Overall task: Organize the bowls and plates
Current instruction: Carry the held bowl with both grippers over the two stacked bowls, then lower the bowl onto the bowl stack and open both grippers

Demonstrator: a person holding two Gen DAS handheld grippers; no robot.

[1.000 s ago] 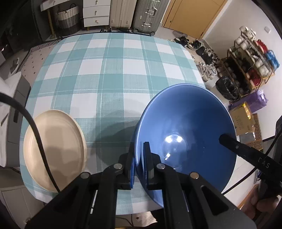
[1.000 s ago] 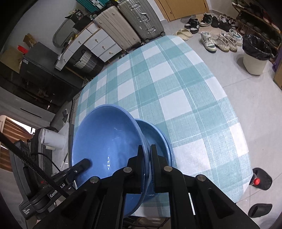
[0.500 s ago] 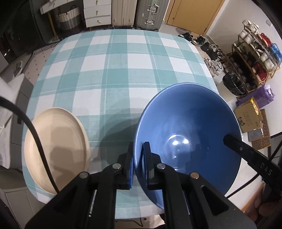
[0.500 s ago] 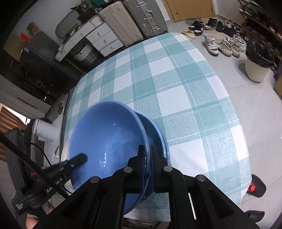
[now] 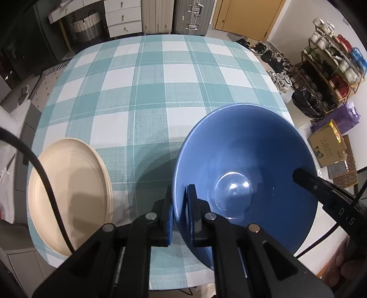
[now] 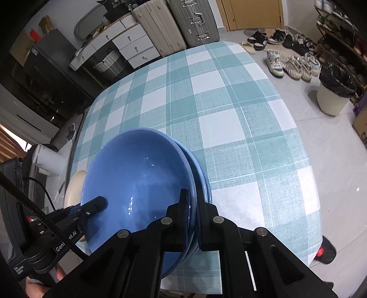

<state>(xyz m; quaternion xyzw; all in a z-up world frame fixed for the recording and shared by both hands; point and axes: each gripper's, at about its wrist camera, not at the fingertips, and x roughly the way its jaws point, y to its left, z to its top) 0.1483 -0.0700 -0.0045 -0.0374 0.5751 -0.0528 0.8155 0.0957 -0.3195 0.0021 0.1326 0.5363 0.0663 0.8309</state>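
A deep blue bowl (image 5: 243,165) hangs over the near part of the teal checked table (image 5: 149,91). My left gripper (image 5: 180,206) is shut on its left rim, one finger inside and one outside. My right gripper (image 6: 192,206) is shut on the opposite rim of the same bowl (image 6: 137,183). Right under it a second blue bowl (image 6: 203,178) rests on the cloth, with only its right edge showing. A cream plate (image 5: 68,194) lies to the left near the table's edge. Each gripper shows in the other's view: the right (image 5: 321,190), the left (image 6: 91,206).
Suitcases (image 6: 190,20) and a white drawer unit (image 6: 130,43) stand beyond the table's far end. Shoes (image 6: 291,66), a lined bin (image 6: 332,94), a shoe rack (image 5: 325,59) and a cardboard box (image 5: 325,146) occupy the floor on the right. The far half of the cloth is bare.
Both grippers have sunk a little with the blue bowl between them. It now covers more of the lower blue bowl. The grips have not changed.
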